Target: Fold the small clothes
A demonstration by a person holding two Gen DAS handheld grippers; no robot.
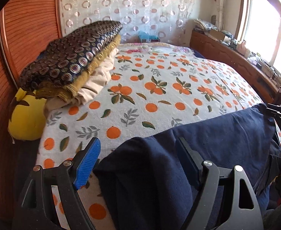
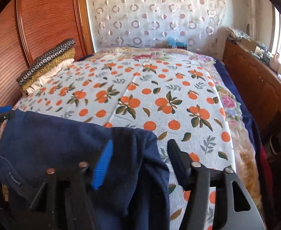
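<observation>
The navy garment [image 1: 207,145] lies at the near edge of the bed [image 1: 150,88], its long axis running crosswise from one hand to the other. A bunched fold of it rises between the fingers of each tool. The left gripper [image 1: 138,157] stands over the garment's left end, jaws wide apart, pads not pressing the cloth. The right gripper [image 2: 140,157] stands over the right end, jaws likewise parted — cloth drapes against the blue pad [image 2: 102,164], but no pinch is evident. Each hand is nearest its own end; neither holds.

Materials: the garment is soft, matte, heavy knit, limp and creased, with a stitched hem. The bed cover is a woven cloth with an orange-fruit print, fairly flat. A stack of folded textiles [image 1: 71,63] sits well apart at the far left.

Judgement: the next closure must take both ends level, or the fold will skew.
</observation>
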